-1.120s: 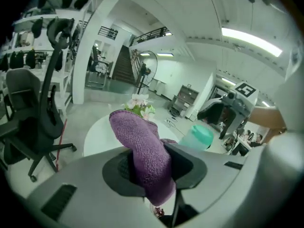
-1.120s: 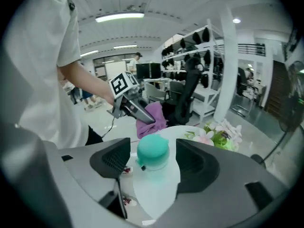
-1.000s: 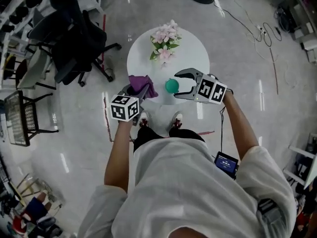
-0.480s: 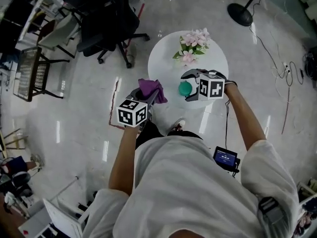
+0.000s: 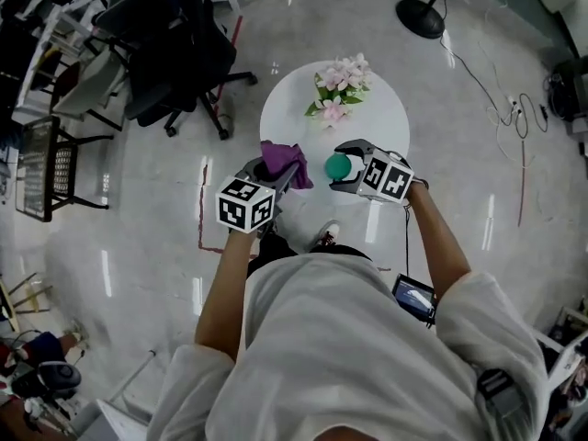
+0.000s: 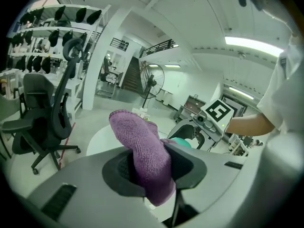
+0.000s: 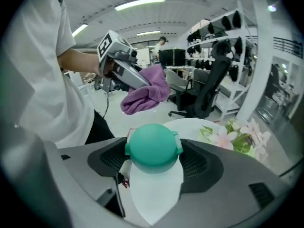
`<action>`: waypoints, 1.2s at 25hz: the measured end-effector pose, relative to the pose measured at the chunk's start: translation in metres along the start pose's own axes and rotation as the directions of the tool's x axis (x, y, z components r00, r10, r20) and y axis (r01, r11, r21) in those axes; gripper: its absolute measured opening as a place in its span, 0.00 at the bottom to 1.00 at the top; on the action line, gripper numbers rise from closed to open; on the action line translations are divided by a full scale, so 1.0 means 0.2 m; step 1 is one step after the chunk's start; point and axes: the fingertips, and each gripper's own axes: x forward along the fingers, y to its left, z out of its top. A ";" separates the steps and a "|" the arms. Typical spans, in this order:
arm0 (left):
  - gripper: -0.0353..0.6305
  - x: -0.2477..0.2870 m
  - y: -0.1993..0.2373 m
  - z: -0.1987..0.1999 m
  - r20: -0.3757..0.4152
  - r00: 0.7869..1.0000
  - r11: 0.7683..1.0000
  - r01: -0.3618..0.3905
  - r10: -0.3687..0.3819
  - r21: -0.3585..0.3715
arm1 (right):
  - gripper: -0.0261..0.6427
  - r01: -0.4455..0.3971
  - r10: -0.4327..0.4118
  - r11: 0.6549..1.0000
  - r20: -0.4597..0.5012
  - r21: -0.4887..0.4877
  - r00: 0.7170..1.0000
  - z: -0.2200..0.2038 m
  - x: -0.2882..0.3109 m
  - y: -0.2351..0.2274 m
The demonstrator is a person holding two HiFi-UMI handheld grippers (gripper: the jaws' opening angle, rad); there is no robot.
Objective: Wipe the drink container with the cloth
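Over the white table (image 5: 289,122), the right gripper's (image 5: 340,167) fingers, just closing, clasp the green-lidded drink container (image 7: 153,146), which may slip if the left gripper's (image 6: 154,175) tightly pinched cloth (image 5: 285,161) pushes.
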 end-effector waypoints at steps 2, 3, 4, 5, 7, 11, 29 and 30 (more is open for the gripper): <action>0.25 0.06 -0.02 0.04 -0.016 0.998 0.997 0.053 -0.053 0.050 | 0.57 0.068 -0.069 0.995 0.009 0.079 0.998 -0.01 -0.01 -0.03; 0.25 0.09 -0.03 0.05 -0.026 0.997 0.994 0.076 -0.074 0.073 | 0.56 0.098 -0.099 0.989 0.008 0.114 0.995 -0.02 -0.01 -0.04; 0.25 0.11 -0.03 0.07 -0.035 0.995 0.991 0.094 -0.091 0.091 | 0.56 0.125 -0.127 0.981 0.005 0.146 0.992 -0.02 -0.01 -0.05; 0.25 0.14 -0.03 0.08 -0.042 0.994 0.989 0.108 -0.104 0.100 | 0.56 0.151 -0.153 0.972 0.000 0.177 0.988 -0.02 -0.01 -0.06; 0.25 0.18 -0.01 0.12 -0.049 0.991 0.987 0.128 -0.124 0.095 | 0.56 0.200 -0.203 0.951 -0.014 0.238 0.979 -0.03 0.00 -0.07; 0.25 0.28 -0.02 0.17 -0.088 0.977 0.969 0.205 -0.195 0.136 | 0.57 0.303 -0.307 0.888 -0.044 0.346 0.951 -0.04 0.00 -0.11; 0.25 0.65 -0.22 -0.01 -0.432 0.723 0.576 0.691 -0.539 0.437 | 0.56 0.472 -0.549 0.585 -0.107 0.660 0.829 -0.07 0.00 -0.14; 0.25 0.67 -0.22 -0.02 -0.437 0.718 0.574 0.696 -0.542 0.432 | 0.56 0.478 -0.557 0.573 -0.111 0.666 0.823 -0.07 -0.01 -0.14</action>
